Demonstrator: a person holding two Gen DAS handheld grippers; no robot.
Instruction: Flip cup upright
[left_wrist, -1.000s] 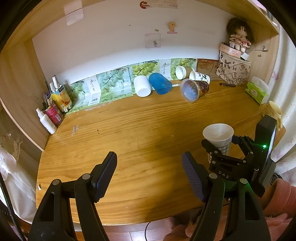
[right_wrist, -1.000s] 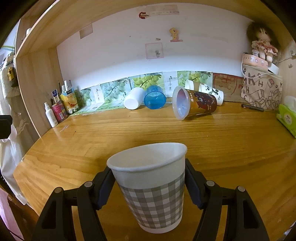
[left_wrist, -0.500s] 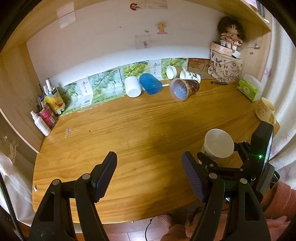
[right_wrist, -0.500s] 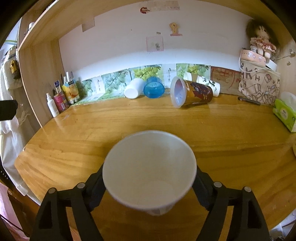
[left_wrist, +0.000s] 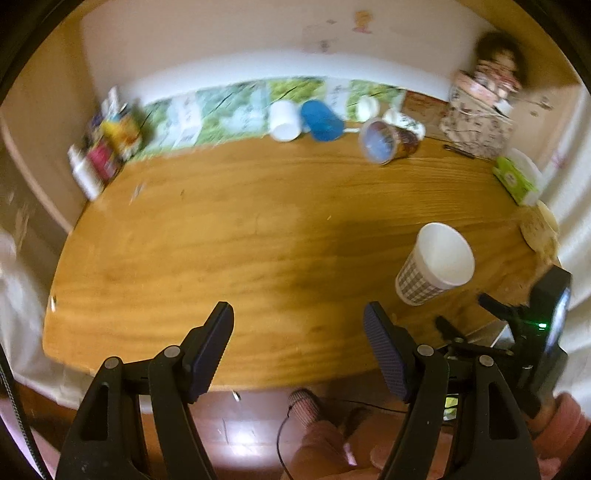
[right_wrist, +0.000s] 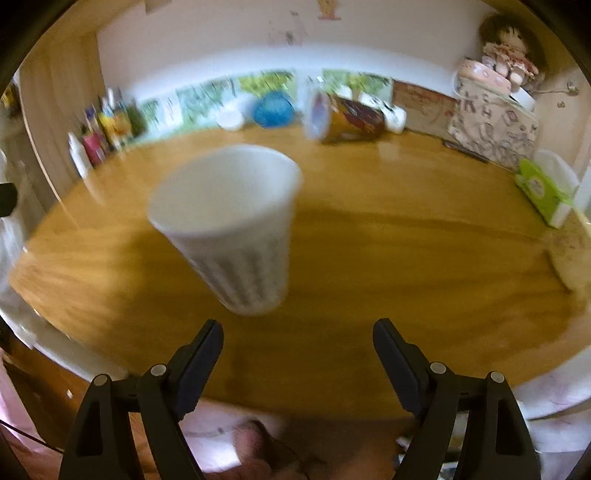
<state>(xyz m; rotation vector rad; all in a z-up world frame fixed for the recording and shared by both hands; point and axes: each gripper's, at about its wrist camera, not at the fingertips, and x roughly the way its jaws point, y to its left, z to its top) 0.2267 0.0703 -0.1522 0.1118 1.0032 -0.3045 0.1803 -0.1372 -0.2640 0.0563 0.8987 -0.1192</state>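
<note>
At the far left of the wooden table (left_wrist: 192, 236), bottles (left_wrist: 99, 155) stand packed against the side wall, their labels too blurred to read. From there a broad bare stretch of tabletop runs rightward, and the rounded near edge lies just ahead of both grippers. The left gripper (left_wrist: 298, 343) hangs over that near edge with its jaws spread wide and nothing between them. Along the back wall lie a white cup (left_wrist: 283, 120), a blue cup (left_wrist: 320, 120) and a brown printed cup (left_wrist: 388, 142), all on their sides. The checked paper cup (left_wrist: 436, 262) stands mouth-up near the table's right front, apart from both grippers. The right gripper (right_wrist: 297, 350) is spread wide and empty, the cup just ahead of its fingertips. A lettered bag (right_wrist: 495, 125), its print unreadable, and a green tissue box (right_wrist: 543, 192) crowd the right edge.
</note>
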